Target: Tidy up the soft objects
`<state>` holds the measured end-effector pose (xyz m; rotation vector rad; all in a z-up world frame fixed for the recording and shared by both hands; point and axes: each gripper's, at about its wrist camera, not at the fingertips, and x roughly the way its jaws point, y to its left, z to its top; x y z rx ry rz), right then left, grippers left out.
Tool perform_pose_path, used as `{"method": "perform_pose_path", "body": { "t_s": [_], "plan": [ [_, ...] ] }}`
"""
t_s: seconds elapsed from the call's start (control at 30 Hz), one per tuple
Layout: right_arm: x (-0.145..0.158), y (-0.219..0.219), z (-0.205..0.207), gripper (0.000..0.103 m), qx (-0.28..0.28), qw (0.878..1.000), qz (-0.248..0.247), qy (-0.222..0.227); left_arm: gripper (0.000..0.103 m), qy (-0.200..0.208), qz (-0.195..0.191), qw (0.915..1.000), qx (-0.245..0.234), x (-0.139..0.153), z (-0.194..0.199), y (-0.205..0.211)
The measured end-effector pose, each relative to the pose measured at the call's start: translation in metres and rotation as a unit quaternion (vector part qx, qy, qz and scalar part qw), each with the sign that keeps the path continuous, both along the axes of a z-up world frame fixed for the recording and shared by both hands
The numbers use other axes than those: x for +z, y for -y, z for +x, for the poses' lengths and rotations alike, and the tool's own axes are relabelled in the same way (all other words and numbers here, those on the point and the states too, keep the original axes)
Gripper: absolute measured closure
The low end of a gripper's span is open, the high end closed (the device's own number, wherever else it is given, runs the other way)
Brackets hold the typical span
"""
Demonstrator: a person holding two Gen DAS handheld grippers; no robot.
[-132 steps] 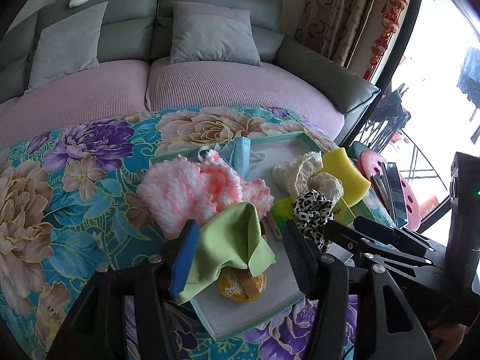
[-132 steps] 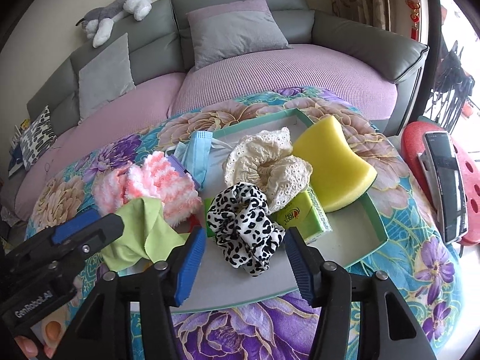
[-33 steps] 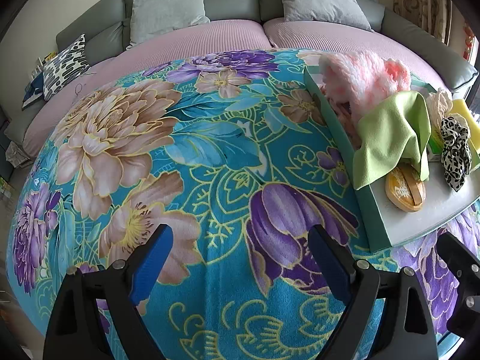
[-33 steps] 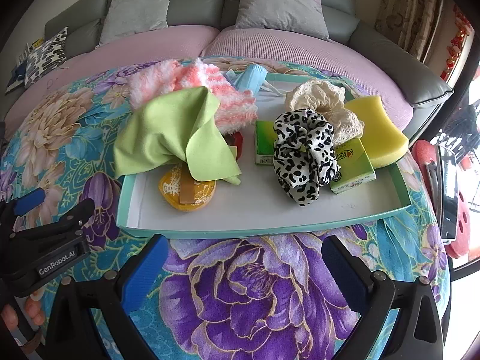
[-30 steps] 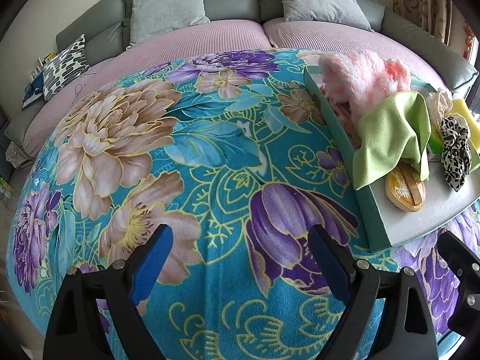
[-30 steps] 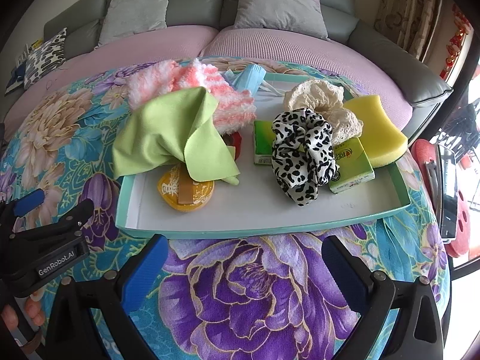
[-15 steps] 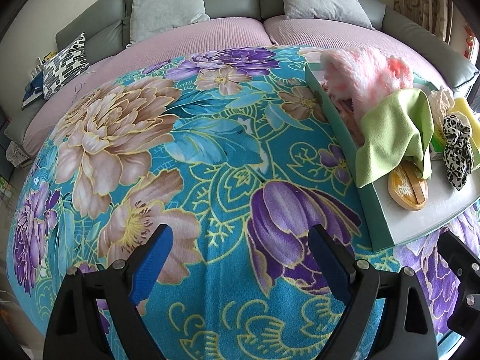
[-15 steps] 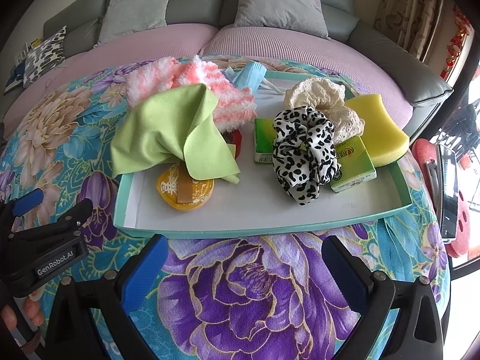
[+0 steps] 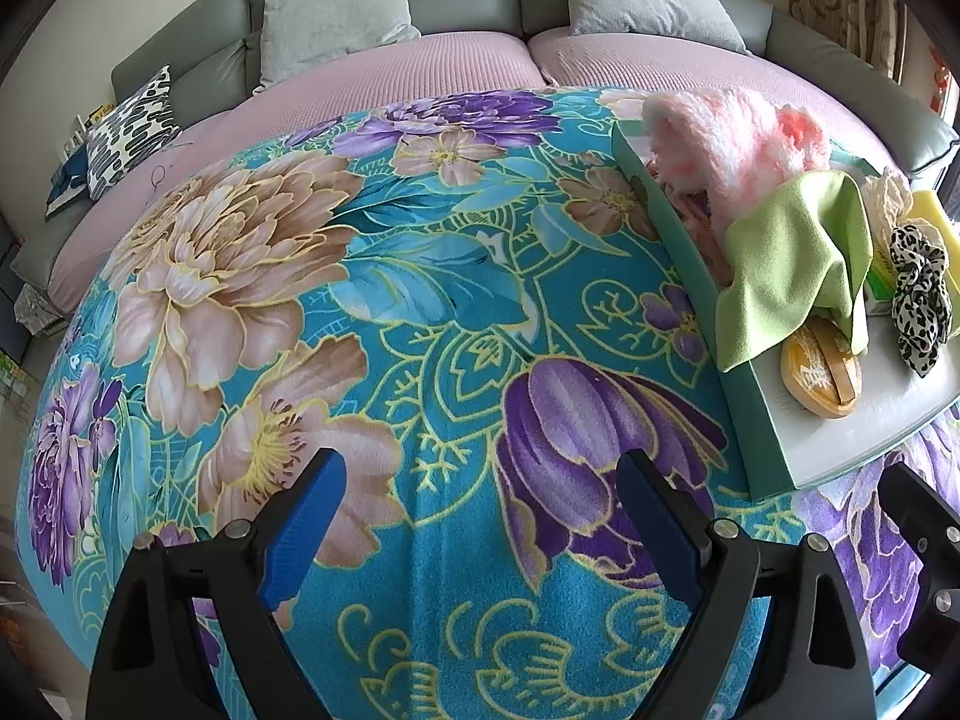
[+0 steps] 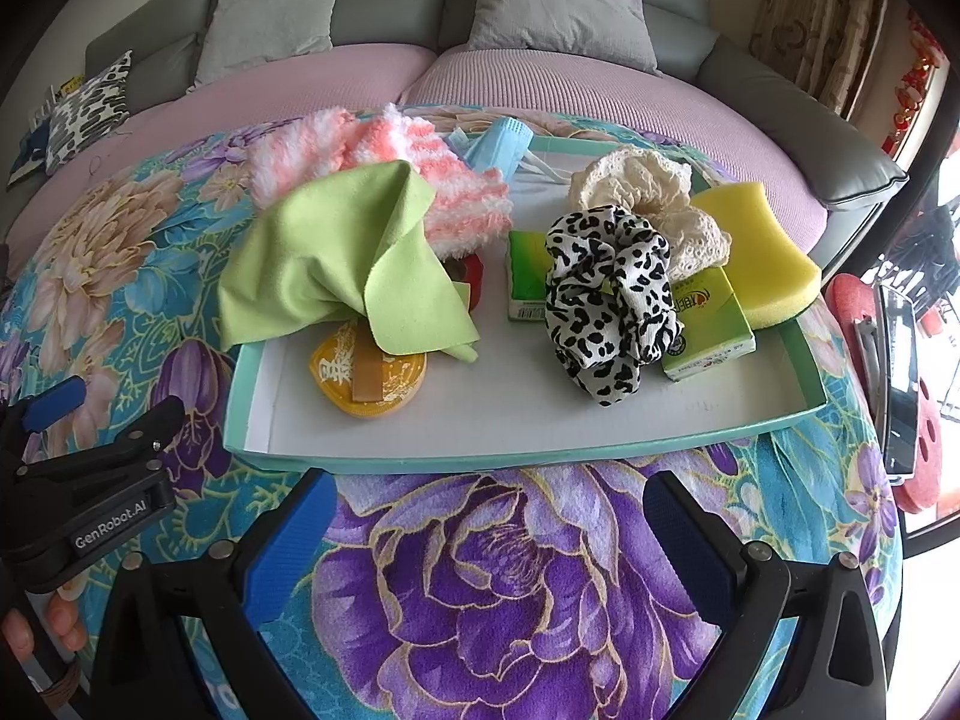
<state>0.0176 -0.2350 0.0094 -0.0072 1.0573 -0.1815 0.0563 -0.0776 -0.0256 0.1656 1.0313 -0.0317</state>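
Note:
A teal-rimmed white tray (image 10: pixel 540 456) sits on the floral blanket. In it lie a green cloth (image 10: pixel 342 258), a pink fluffy cloth (image 10: pixel 384 156), a blue face mask (image 10: pixel 501 141), a leopard scrunchie (image 10: pixel 606 294), a cream lace scrunchie (image 10: pixel 654 204), a yellow sponge (image 10: pixel 756 246), two green tissue packs (image 10: pixel 705 324) and an orange round item (image 10: pixel 366 378). My right gripper (image 10: pixel 486 540) is open and empty, just in front of the tray. My left gripper (image 9: pixel 474 528) is open and empty over bare blanket, left of the tray (image 9: pixel 756 420); it also shows in the right wrist view (image 10: pixel 90 420).
The floral blanket (image 9: pixel 360 300) covers a round table. A grey and pink sofa (image 10: pixel 540 78) with cushions curves behind it. A red stool (image 10: pixel 870 360) holding a phone stands at the right, by the window.
Since 4.4 s ago both grippers have pulled back from the tray and opened wide. Over the last second almost nothing has moved.

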Motion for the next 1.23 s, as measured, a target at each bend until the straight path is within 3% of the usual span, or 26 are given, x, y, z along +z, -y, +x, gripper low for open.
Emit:
{"method": "perform_pose_path", "body": {
  "t_s": [1.23],
  "plan": [
    [-0.0018,-0.0016,-0.0011,0.000,0.000,1.000,-0.002,-0.002,0.011,0.005,-0.002,1.0000,0.006,0.0026,-0.0010,-0.0051]
  ]
}}
